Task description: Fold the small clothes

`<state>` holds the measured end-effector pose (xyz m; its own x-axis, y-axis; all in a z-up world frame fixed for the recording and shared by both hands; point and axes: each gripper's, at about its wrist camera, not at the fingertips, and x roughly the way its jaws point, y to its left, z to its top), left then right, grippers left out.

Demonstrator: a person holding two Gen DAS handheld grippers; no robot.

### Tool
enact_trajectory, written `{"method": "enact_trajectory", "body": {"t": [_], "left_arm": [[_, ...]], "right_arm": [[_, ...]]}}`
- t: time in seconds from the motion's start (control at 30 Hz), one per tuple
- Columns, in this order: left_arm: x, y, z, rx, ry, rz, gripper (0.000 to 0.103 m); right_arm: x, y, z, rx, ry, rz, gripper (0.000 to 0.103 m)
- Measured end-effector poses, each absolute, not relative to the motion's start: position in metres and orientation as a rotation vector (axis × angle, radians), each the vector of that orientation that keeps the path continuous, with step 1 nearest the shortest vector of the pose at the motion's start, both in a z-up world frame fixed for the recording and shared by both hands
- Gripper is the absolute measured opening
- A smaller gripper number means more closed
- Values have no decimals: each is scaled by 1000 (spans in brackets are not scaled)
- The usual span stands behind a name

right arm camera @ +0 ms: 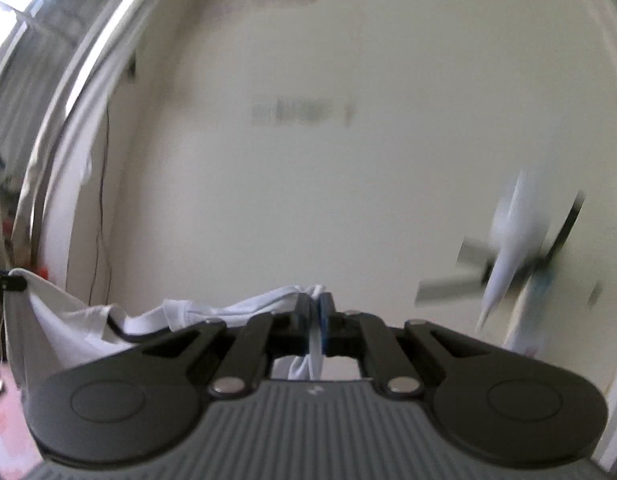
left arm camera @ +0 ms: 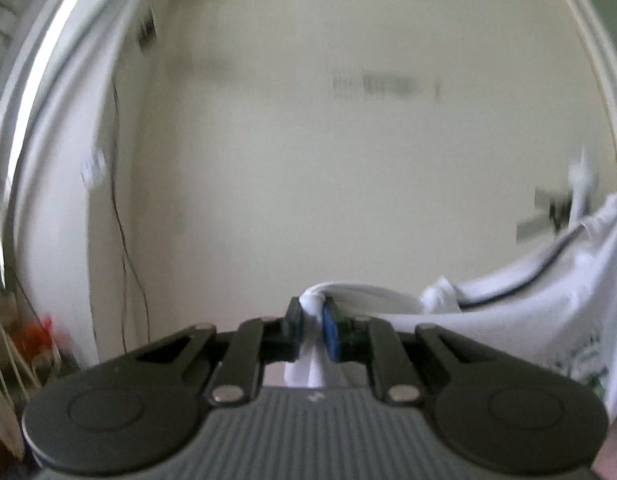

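A small white garment (left arm camera: 548,292) with a dark neckline trim and a green print hangs in the air, stretched between my two grippers. My left gripper (left arm camera: 313,322) is shut on a bunched corner of it, and the cloth runs off to the right. In the right wrist view the same white garment (right arm camera: 80,328) spreads to the left, and my right gripper (right arm camera: 314,320) is shut on its other corner, a thin fold pinched between the blue pads. Both grippers point roughly level at a cream wall. At the left edge of that view the tip of my left gripper (right arm camera: 6,282) shows, gripping the far corner.
A cream wall (left arm camera: 348,180) fills both views, blurred by motion. A white curtain (left arm camera: 60,152) and a thin dark cable (left arm camera: 120,220) hang at the left. A blurred white and grey fixture (right arm camera: 508,248) stands out from the wall at the right. A reddish surface (right arm camera: 4,420) lies below left.
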<state>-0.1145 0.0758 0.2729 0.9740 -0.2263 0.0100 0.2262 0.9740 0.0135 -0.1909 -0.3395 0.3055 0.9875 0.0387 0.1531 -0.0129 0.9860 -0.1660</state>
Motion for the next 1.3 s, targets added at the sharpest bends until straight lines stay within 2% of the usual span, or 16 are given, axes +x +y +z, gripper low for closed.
{"method": "enact_trajectory", "body": {"t": [0.17, 0.37, 0.5, 0.63, 0.83, 0.97, 1.1, 1.13, 1.17, 1.23, 1.3], "left_arm": [[-164, 81, 359, -43, -253, -219, 11], [-222, 79, 433, -52, -471, -163, 11], [-227, 65, 450, -18, -491, -136, 11], [-211, 45, 438, 24, -409, -126, 11], [-104, 6, 372, 93, -117, -103, 11], [-3, -31, 308, 168, 78, -51, 11], [115, -81, 208, 249, 283, 18, 12], [142, -94, 178, 284, 341, 33, 14], [164, -104, 149, 324, 407, 45, 15], [203, -116, 90, 405, 590, 57, 15], [215, -107, 55, 402, 688, 48, 14]], "right_arm": [[-249, -317, 377, -201, -357, -58, 0], [-304, -297, 439, -228, -478, -113, 0], [-318, -298, 469, -222, -451, -112, 0], [-305, -303, 445, -205, -346, -117, 0], [-192, -340, 372, -148, -72, -115, 0], [-86, -370, 289, -93, 138, -146, 0], [15, -395, 182, -63, 326, -215, 0], [39, -400, 152, -43, 389, -229, 3], [59, -406, 124, -15, 459, -247, 10], [62, -417, 81, 38, 534, -261, 12], [49, -431, 69, 50, 542, -247, 13]]}}
